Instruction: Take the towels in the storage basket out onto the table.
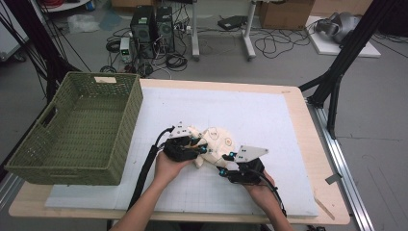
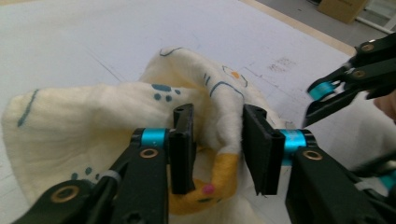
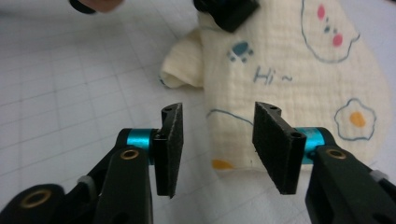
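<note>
We count one cream printed cloth [image 1: 217, 144], bunched on the white mat [image 1: 269, 120] right of one green basket [image 1: 77, 130]. Left gripper [image 2: 217, 149]: jaws apart, a fold between, perhaps touching. Right gripper [image 3: 218, 149]: jaws parted over the cloth's edge, gripping nothing.

A: Left gripper [image 1: 196, 147]?

B: Held in the person's left hand [image 1: 169, 166], forearm coming up from the near edge. Jaws parted, one either side of a raised fold of the cream cloth [image 1: 217, 142], at the cloth's left end. Not pressed together.

A: Right gripper [image 1: 224, 165]?

B: In the right hand [image 1: 260, 186], low at the cloth's near right edge. Jaws wide apart, pointing at the cloth; the hem lies between and beyond them, with no contact visible. Both wrists angle inward toward the cloth.
</note>
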